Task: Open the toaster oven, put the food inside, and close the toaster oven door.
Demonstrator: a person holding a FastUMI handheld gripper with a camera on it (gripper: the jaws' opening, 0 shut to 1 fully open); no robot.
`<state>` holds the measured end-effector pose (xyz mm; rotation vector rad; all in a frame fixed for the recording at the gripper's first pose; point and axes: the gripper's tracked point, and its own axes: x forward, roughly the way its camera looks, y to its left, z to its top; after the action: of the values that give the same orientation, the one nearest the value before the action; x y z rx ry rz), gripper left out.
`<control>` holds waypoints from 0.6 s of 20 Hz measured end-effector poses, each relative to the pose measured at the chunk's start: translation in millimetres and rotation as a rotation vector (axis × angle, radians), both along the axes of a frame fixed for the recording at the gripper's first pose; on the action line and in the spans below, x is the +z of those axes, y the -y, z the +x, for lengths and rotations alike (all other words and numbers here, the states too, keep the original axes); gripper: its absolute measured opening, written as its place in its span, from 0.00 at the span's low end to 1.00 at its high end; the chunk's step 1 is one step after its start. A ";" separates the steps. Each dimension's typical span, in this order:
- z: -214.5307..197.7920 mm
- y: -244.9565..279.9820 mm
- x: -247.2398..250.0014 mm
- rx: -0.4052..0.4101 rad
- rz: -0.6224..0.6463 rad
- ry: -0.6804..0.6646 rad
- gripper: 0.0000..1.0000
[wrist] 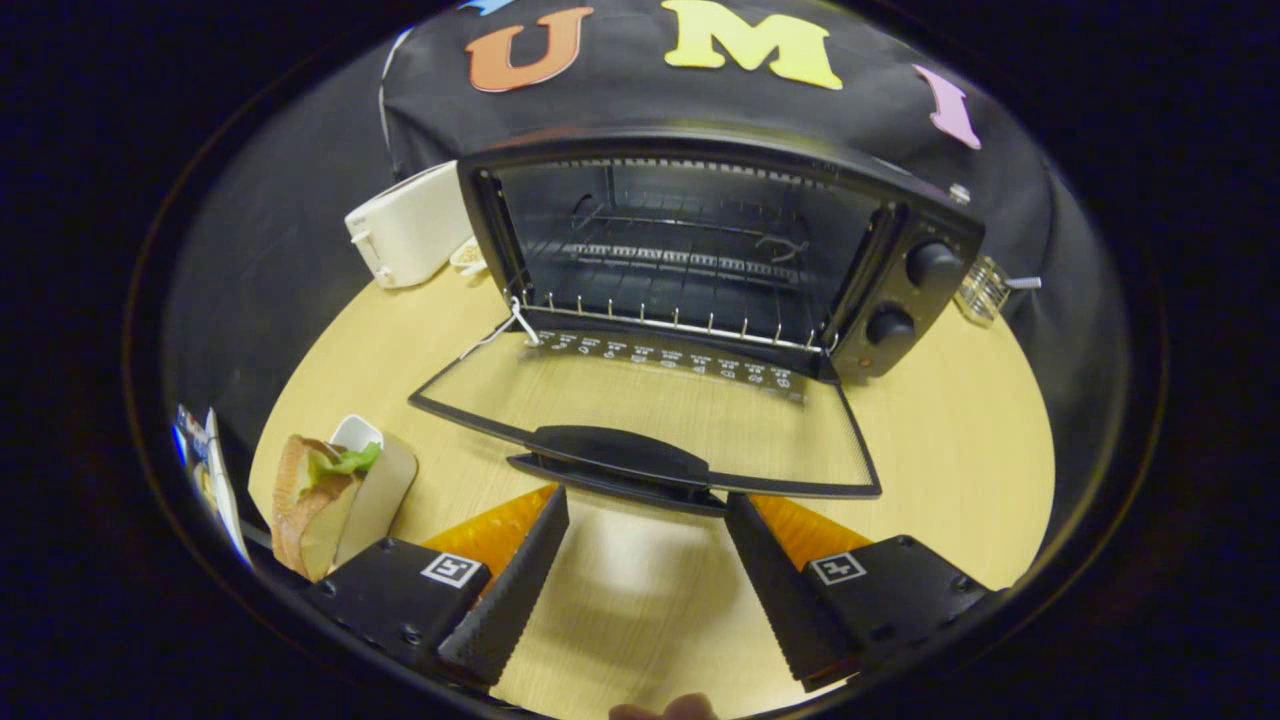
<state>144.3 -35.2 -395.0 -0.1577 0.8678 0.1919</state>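
Between the fingers (645,560) nothing is held: they are spread wide apart over bare worktop (950,440), empty. Just ahead of the fingertips the door handle (620,462) is seen, apart from both tips, not touched.

The glass door (650,400) is folded fully down, lying roughly flat over the worktop, hinged at the front of the toaster oven (700,250). Step one is judged done. A thin wire or cord (495,335) is seen at the door's left hinge corner; its purpose cannot be told.

Inside the cavity a wire rack (680,255) is seen, with nothing on it. Two knobs (910,295) are set on the panel to the right of the opening.

The food, a sandwich (320,495) with lettuce showing, is parked on the worktop well left of the door, just beside and beyond the left finger. A small white cup (357,432) is seen right behind it. The sandwich is not yet picked.

Left, by judgement: sandwich to be grasped, placed on the rack, door to be lifted shut. Roughly a third done.

Beyond, left of the oven, a white pop-up toaster (410,225) is noted; a glass object (985,288) is partly seen at the oven's right.
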 end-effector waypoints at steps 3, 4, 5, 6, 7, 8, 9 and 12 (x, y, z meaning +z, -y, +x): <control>-0.9 0.0 -15.7 -0.016 0.022 -0.057 1.00; -2.3 0.3 -18.2 -0.002 0.023 -0.071 1.00; -2.9 0.5 -19.6 0.015 0.029 -0.083 1.00; -3.6 1.5 -19.1 0.030 0.041 -0.089 1.00; -3.4 1.3 -18.7 0.045 0.057 -0.093 1.00; -3.4 1.5 -18.4 0.056 0.077 -0.097 1.00; -3.1 0.8 -17.0 0.069 0.095 -0.104 1.00; -9.0 3.7 -5.4 0.111 0.115 -0.101 1.00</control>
<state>135.3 -38.9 -400.4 -0.0893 0.9466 0.3557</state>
